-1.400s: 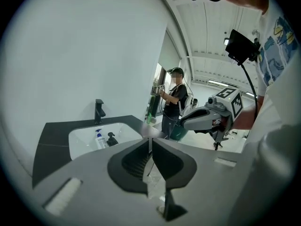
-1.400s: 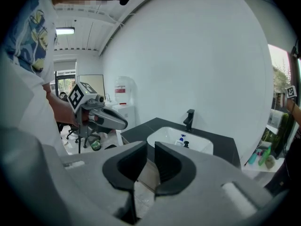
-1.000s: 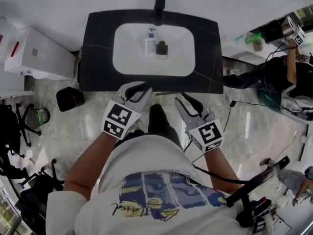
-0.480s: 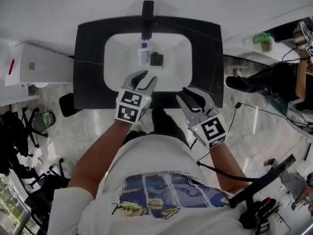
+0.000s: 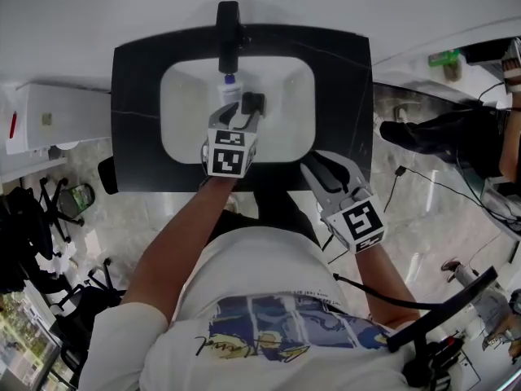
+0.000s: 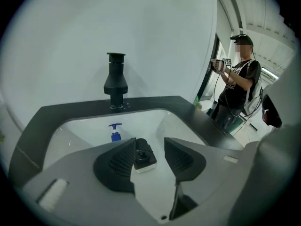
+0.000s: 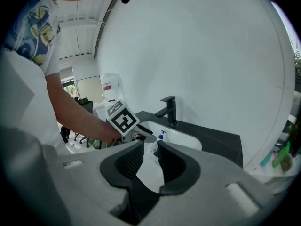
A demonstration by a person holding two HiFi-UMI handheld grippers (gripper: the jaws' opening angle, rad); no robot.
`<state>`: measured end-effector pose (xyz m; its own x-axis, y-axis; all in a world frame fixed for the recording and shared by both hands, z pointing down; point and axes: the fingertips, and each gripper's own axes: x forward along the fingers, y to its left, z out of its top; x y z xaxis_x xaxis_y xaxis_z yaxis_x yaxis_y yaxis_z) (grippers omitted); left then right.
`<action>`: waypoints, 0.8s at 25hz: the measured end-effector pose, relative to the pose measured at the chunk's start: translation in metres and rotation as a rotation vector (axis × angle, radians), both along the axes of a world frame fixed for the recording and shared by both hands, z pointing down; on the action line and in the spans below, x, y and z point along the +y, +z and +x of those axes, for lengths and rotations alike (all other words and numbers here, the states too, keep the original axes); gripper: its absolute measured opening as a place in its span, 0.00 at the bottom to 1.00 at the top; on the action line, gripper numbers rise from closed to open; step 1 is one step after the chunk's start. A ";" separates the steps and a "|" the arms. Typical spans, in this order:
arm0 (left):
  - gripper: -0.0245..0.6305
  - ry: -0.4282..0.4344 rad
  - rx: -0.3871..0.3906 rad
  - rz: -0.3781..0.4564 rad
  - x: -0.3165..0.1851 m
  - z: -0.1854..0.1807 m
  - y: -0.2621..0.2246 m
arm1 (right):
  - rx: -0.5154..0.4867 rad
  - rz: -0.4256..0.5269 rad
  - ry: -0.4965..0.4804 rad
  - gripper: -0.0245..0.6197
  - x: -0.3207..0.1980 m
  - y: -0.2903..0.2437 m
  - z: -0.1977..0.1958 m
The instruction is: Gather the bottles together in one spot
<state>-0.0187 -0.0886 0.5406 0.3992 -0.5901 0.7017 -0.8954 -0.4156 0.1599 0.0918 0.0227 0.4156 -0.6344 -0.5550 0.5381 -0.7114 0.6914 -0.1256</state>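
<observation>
Left gripper [image 5: 241, 112] reaches over the white sink [image 5: 183, 104] in the head view. Its tips are near 2 bottles: a blue-pump bottle [image 5: 229, 88] below the black faucet [image 5: 228, 24], and a black-capped bottle [image 5: 252, 103] just right of it. Right gripper [image 5: 330, 168] hangs at the near edge of the dark counter [image 5: 342, 72].

Left gripper view: the jaws stand wide, having just been opening. The black-capped bottle lies between them, close by the left pad and not squeezed, with the blue-pump bottle behind it.

Right gripper view: the jaws are narrowly parted, with nothing between them.
</observation>
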 end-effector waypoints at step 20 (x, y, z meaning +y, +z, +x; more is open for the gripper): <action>0.38 -0.149 -0.058 -0.067 -0.036 0.010 0.080 | -0.010 -0.111 0.021 0.19 -0.001 0.034 0.027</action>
<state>-0.0091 -0.1249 0.6206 0.2685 -0.5909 0.7608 -0.9547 -0.2682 0.1286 0.1191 0.0220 0.4499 -0.6291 -0.5057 0.5902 -0.7238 0.6580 -0.2077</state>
